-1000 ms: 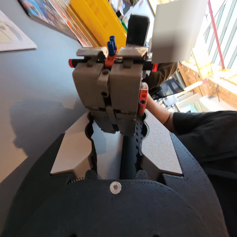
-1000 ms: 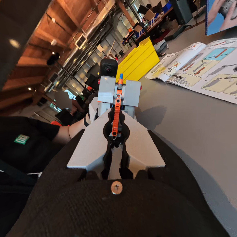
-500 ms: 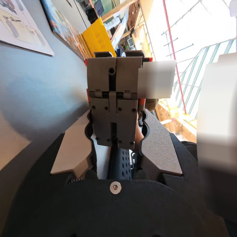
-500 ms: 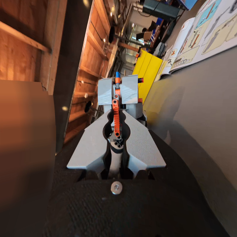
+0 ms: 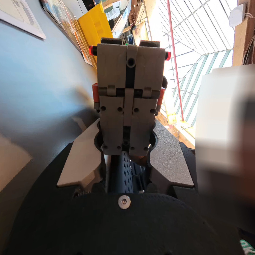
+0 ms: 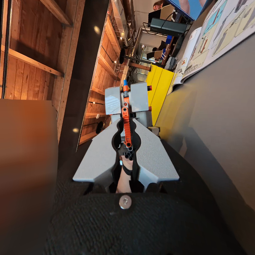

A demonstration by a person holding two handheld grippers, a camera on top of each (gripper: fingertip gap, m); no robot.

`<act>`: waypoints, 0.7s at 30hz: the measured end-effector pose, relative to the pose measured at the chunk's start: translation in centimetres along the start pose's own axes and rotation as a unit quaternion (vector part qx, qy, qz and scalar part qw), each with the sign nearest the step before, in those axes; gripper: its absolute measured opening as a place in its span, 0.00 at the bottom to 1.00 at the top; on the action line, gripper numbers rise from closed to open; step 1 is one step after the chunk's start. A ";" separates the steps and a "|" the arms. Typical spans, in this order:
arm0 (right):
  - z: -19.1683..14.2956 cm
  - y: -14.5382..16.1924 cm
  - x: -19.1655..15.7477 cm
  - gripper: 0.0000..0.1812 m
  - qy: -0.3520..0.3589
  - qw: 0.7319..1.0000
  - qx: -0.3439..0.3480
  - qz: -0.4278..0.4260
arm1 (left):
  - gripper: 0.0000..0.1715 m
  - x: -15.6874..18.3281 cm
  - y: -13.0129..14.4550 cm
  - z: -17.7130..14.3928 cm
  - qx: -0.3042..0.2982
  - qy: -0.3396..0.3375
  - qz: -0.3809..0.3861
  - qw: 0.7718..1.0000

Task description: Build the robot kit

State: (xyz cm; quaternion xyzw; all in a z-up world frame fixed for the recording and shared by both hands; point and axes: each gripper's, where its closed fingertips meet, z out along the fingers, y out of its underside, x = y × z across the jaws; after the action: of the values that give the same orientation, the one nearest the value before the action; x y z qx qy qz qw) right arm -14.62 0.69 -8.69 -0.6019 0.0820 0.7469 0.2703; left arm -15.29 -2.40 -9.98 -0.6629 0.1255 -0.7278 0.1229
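- Left gripper (image 5: 126, 124): fingers closed on the sides of the lower end of a grey brick-built model with red and orange pins (image 5: 131, 82), whose flat, holed face looks at the camera.
- Right gripper (image 6: 127, 121): fingers drawn in to a narrow gap, gripping the same model (image 6: 138, 99) edge-on along its toothed orange beam (image 6: 127, 127).
- Model: held in the air between both grippers, clear of the grey surface (image 5: 34, 69).
- Change: a second ago the blue pins faced the left camera; now the flat face does, and both views have rolled so that the surface stands at the side.
- Around: yellow plastic bin (image 6: 158, 85), open instruction booklet (image 6: 220, 34), a person's forearm (image 6: 124, 179) behind the right fingers.
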 end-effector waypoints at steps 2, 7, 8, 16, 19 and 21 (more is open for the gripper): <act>0.2 0.1 -0.6 0.03 -0.005 1.000 -0.013 -0.025 | 0.38 0.5 0.0 -0.1 -0.001 0.000 0.019 1.000; 0.3 1.0 -1.6 0.14 0.009 0.991 -0.074 -0.111 | 0.38 1.0 -0.1 -0.4 0.003 0.019 0.007 1.000; 0.1 1.1 -1.5 0.17 0.019 0.989 -0.080 -0.126 | 0.38 0.9 -0.1 -0.5 0.005 0.021 -0.001 1.000; -1.1 3.6 0.3 0.10 0.074 0.969 -0.163 -0.167 | 0.38 0.7 -0.1 -0.8 0.004 0.004 0.021 1.000; -1.0 4.0 0.0 0.02 0.054 0.973 -0.172 -0.144 | 0.38 0.7 0.2 -0.5 -0.003 0.005 0.022 1.000; -1.1 4.2 0.0 0.03 0.054 0.972 -0.177 -0.142 | 0.38 0.6 0.3 -0.5 -0.005 0.007 0.017 1.000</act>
State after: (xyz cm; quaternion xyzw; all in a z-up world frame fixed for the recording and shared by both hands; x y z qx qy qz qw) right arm -15.80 -3.30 -9.86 -0.6854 -0.1237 0.6697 0.2577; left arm -15.81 -2.91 -9.56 -0.6558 0.1412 -0.7299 0.1314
